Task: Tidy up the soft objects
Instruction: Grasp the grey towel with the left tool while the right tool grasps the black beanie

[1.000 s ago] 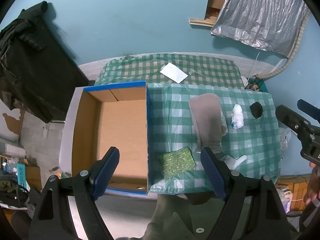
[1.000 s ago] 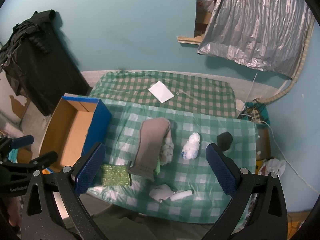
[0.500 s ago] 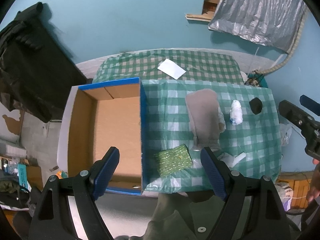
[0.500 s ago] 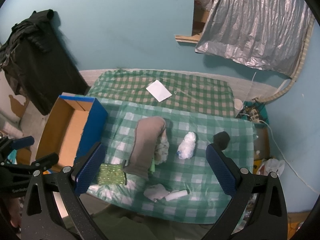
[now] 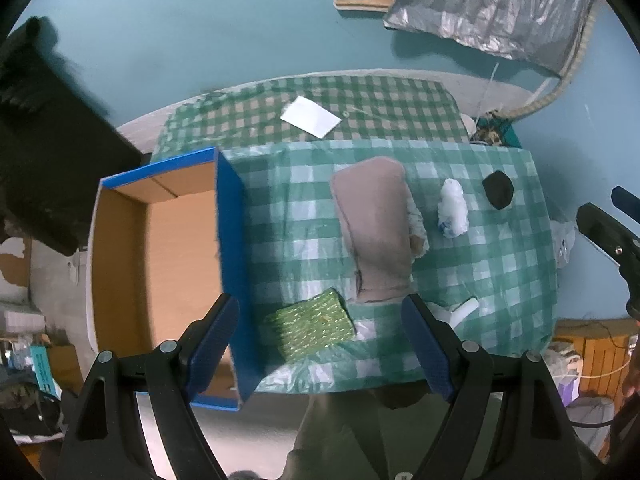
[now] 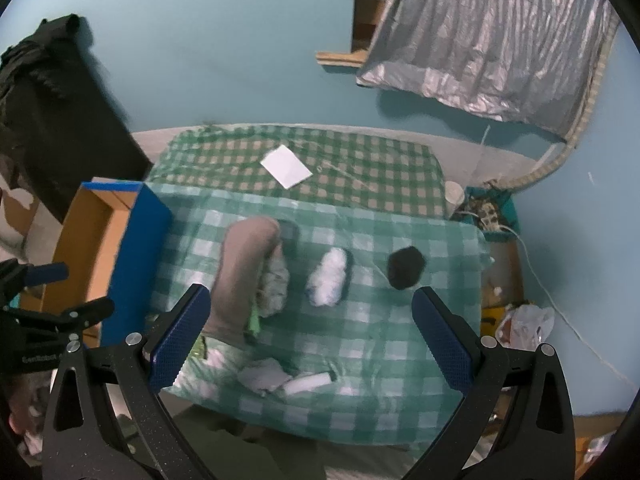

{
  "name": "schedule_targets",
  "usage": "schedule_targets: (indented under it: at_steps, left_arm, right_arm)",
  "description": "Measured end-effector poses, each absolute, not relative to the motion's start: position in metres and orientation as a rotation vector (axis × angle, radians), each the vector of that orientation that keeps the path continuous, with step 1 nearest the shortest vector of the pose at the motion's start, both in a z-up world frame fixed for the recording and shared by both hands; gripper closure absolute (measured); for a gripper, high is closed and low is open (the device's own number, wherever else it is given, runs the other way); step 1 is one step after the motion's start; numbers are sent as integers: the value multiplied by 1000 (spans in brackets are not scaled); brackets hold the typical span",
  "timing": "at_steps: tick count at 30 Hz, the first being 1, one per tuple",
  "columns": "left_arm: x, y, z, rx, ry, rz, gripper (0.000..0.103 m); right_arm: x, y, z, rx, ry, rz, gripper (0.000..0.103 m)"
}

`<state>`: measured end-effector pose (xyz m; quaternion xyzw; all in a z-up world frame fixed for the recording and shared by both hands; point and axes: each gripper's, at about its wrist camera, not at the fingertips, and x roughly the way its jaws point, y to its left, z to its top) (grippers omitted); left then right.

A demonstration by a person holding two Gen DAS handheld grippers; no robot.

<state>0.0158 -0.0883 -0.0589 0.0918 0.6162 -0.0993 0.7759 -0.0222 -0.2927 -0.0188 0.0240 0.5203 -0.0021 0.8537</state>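
1. While held high above the table, left gripper spread wide, empty; right gripper likewise wide, empty.
2. Green sponge between left fingers, lower centre of frame; cardboard box just beside it, at left.
3. Beige cloth, white bundle, black lump right of centre.
4. Advised: descend straight, straddle sponge, clear the box wall, pinch lightly.

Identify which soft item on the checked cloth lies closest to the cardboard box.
The green sparkly sponge, at the cloth's near edge right beside the blue box wall. The beige sock, white bundle and black ball lie farther right.
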Motion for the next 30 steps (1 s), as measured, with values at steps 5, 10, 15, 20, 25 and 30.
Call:
schedule_targets:
  at_steps: [5,10,15,20,25,30]
  left_arm:
    - [27,-108,-74,232,1359,-238,18]
    - [35,-122,-92,251,1393,-263,18]
    - [43,-132,-117,220,1443,-287,18]
    - [48,-147,-134,266,1435,-283,18]
    - [55,-157,-148,286,1441,-274,18]
    - [63,-163,-162,295,1448,-241,18]
  right_arm:
    - [-21,-314,-32,48,1114,-36,2]
    - [-19,-332,-46,72,1134,-49,2]
    - [-14,-351,-65,92,1151,-66,2]
    - [-5,-373,-90,101,1176,-85,2]
    - [8,-394,-121,105,1209,-107,2]
    - [22,-407,-149,91,1242,-105,4]
